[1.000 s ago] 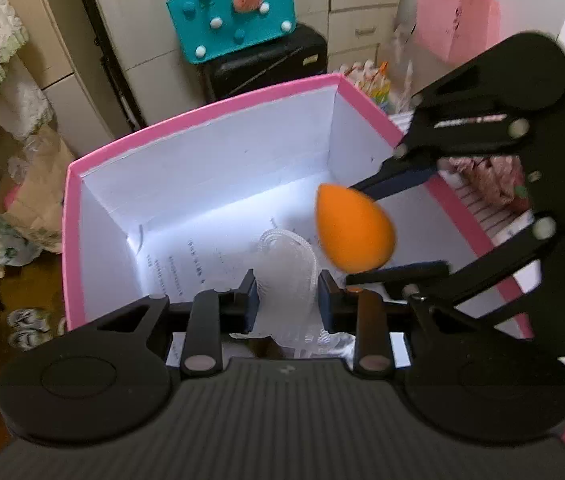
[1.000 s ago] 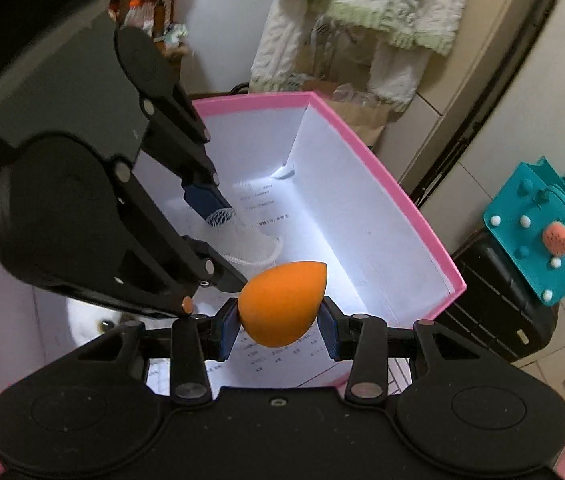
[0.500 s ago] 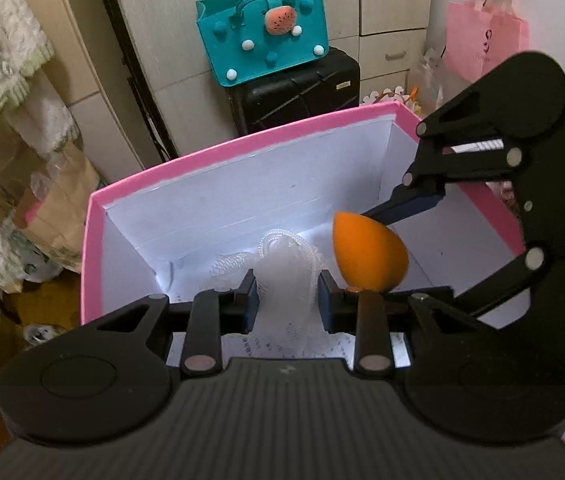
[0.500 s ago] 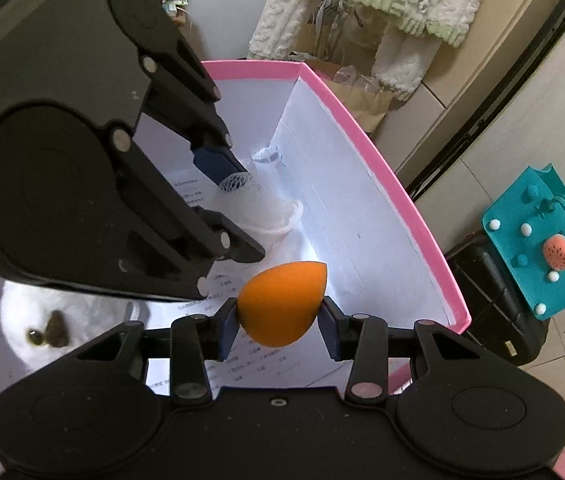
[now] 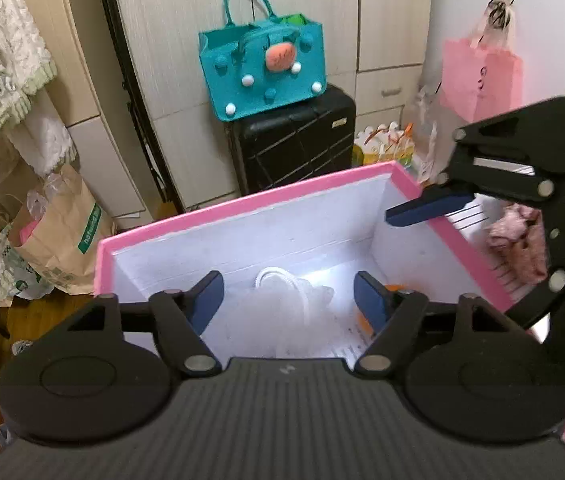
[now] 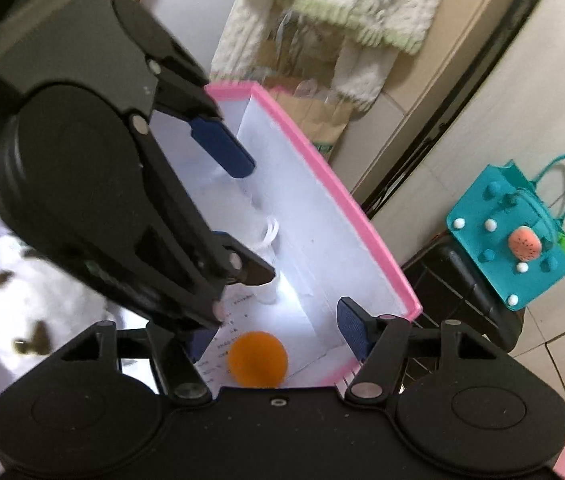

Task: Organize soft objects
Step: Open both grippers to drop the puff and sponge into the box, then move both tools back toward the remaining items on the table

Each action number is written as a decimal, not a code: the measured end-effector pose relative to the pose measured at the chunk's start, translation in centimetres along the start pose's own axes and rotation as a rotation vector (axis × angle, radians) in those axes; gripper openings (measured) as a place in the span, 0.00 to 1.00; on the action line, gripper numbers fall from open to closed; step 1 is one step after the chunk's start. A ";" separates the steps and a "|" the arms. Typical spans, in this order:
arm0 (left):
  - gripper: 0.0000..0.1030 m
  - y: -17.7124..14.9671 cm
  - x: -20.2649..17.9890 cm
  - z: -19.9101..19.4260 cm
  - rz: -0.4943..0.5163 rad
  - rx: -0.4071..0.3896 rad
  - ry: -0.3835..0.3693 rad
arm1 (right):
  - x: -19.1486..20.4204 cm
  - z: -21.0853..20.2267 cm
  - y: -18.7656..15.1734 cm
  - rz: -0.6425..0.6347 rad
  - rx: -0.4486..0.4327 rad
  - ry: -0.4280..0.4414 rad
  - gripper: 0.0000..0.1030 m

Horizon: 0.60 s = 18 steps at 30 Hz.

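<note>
Cupboard doors (image 5: 290, 8) are filling the background, with a teal bag (image 5: 262, 68) sitting on a black suitcase (image 5: 294, 144) beyond the box (image 5: 242, 204), a pink-rimmed one with white walls. Both tools are hanging over it, pointing down into it.

The left hand-held gripper (image 5: 288, 298) has just been opening; its jaws are standing wide apart with nothing pressed between them. The white mesh puff (image 5: 302, 304) is lying on the box floor below and ahead of it, free of both pads.

The right hand-held gripper (image 6: 274, 330) has just been opening too, and its blue pads are standing clear of the orange sponge (image 6: 257, 359), which is lying loose on the box floor right under it, beside the near wall. A white plush toy (image 6: 38, 308) is lying to its left, behind the left tool.
</note>
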State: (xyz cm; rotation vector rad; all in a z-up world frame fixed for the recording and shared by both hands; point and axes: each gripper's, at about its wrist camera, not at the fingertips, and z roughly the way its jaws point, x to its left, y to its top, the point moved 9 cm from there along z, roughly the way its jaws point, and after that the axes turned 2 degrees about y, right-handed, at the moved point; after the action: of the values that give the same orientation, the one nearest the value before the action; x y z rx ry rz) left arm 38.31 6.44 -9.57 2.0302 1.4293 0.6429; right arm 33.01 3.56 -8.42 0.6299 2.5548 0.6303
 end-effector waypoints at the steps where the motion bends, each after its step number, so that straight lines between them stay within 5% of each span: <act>1: 0.72 0.0 0.0 -0.9 -0.001 -0.007 -0.005 | 0.0 -1.0 -0.1 0.024 -0.022 0.003 0.67; 11: 0.87 -1.8 0.0 -7.3 0.014 0.028 0.087 | 0.5 -8.2 -2.7 0.304 -0.150 0.108 0.68; 18: 0.92 -3.2 -2.1 -11.2 0.077 0.086 0.094 | 1.6 -11.4 -3.6 0.367 -0.185 0.151 0.68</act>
State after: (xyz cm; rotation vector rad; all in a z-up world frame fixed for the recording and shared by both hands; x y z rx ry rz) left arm 27.98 7.26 -3.77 2.1560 1.4611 0.7292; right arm 24.85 -2.12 -1.56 1.0304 2.4924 1.0597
